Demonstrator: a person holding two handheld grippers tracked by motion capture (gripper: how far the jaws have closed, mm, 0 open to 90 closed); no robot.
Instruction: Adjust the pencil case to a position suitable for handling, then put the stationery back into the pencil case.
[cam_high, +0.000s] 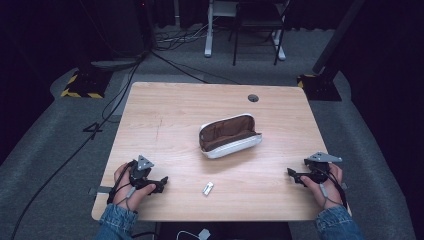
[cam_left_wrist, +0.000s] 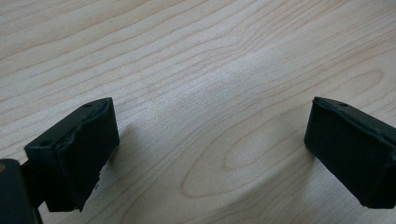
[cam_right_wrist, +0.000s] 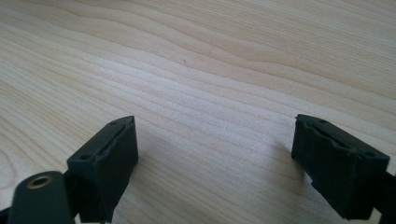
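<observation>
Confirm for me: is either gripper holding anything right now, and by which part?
Nothing is held. The left gripper and right gripper both stand open over bare table, apart from the open pouch and the small white object.

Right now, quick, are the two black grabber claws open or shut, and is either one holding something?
Left gripper: open, holding nothing, over the light wooden table.
Right gripper: open, holding nothing, over the same table.

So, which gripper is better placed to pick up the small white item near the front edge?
The left gripper, probably. Its open jaws point toward the white item, which lies closer to it than to the right gripper. The right is open too, but farther off.
</observation>
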